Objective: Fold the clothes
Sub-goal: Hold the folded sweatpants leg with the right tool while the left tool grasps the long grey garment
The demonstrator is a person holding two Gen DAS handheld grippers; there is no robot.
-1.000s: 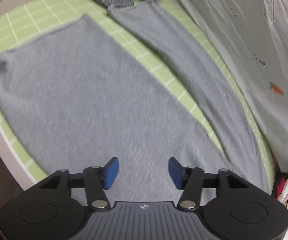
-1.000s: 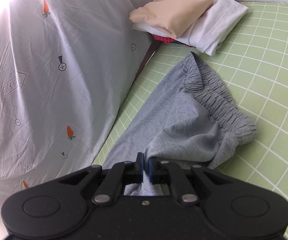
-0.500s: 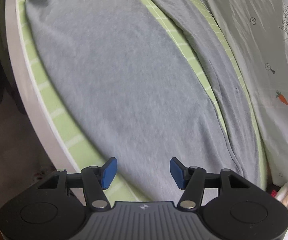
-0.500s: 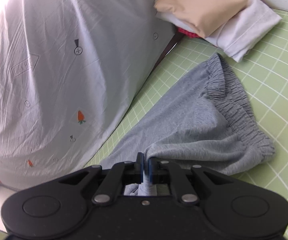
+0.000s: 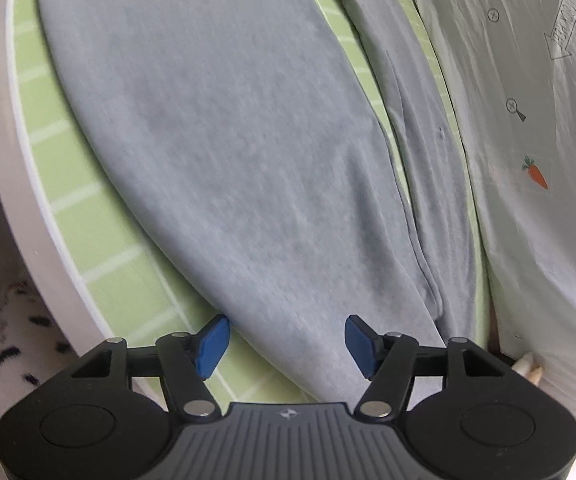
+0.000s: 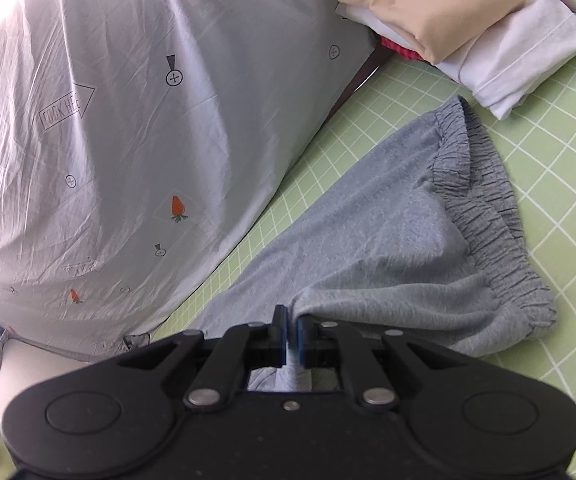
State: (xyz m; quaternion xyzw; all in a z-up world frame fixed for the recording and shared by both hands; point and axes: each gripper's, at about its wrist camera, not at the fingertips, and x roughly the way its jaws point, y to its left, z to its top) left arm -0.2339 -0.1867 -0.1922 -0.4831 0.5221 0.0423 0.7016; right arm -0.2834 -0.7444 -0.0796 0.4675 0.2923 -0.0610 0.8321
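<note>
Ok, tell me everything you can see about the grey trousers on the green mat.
The grey trousers look like soft jersey knit with a gathered elastic waistband. They lie spread on the green grid mat, beside the carrot-print sheet. The waist end is rumpled and pulled up where the right gripper is shut on a fold. In the left wrist view two legs lie flat and apart; the left gripper is opening above the near leg, not gripping.

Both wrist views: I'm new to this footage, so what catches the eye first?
Grey trousers sprawl across the green checked mat. The right hand-held gripper is shut on their fabric near the gathered waistband. A carrot-print sheet rises beside the mat.
</note>
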